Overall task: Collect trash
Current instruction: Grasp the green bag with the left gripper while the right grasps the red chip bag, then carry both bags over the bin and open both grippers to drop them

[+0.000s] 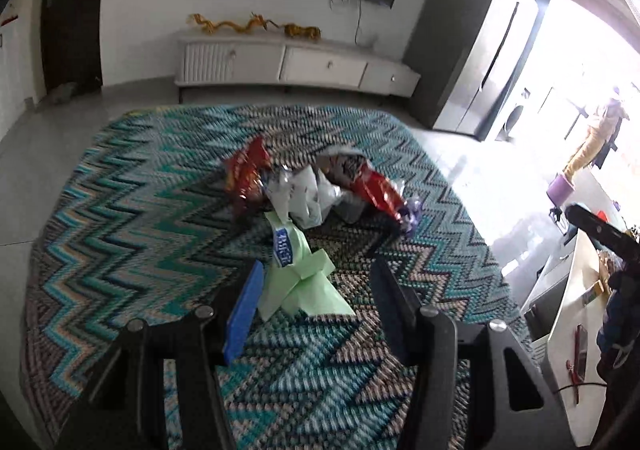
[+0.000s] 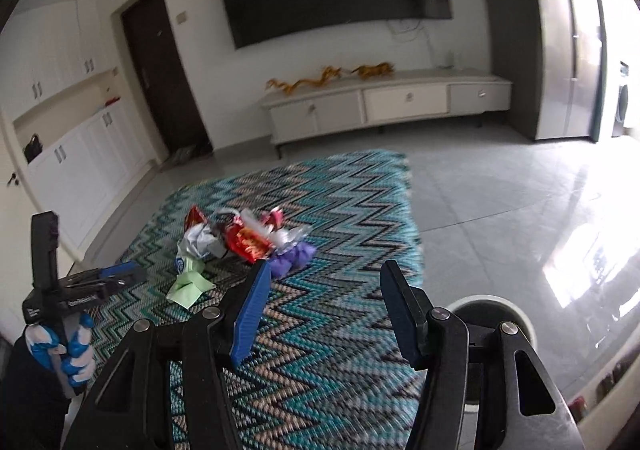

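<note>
Trash pile (image 1: 320, 186) sits mid-rug on the zigzag teal rug (image 1: 132, 218), roughly 12 o'clock from the left gripper (image 1: 316, 274). Left jaws are spread wide, nothing between them except the tail of the pale green wrapper (image 1: 300, 282), which lies on the rug and touches neither pad as far as I can tell. The green wrapper is the nearest piece, at the 6 o'clock edge of the pile.

Pile contents, left wrist view: red snack bag (image 1: 246, 178) at 9 o'clock, crumpled white plastic (image 1: 304, 194) in the centre, a second red wrapper (image 1: 376, 192) at 3 o'clock, purple piece (image 1: 412, 216) just beside it. All touching or overlapping, exact stacking unclear.

Right wrist view: right gripper (image 2: 324, 282) jaws are also wide apart and hold nothing. The pile (image 2: 244, 238) is at about 11 o'clock from it, well apart from the fingertips. Purple piece (image 2: 292, 256) is the closest item to the right gripper's left finger. The left gripper (image 2: 116, 276) shows at 9 o'clock, held by a gloved hand (image 2: 64, 350) in blue and white, pointing toward the green wrapper (image 2: 188, 282).

A white round rim (image 2: 492, 306) sits on the tiled floor (image 2: 500, 210) behind the right gripper's right finger, at 3 o'clock; what it is cannot be told. TV cabinet (image 2: 384, 102) against the far wall at 12 o'clock.
</note>
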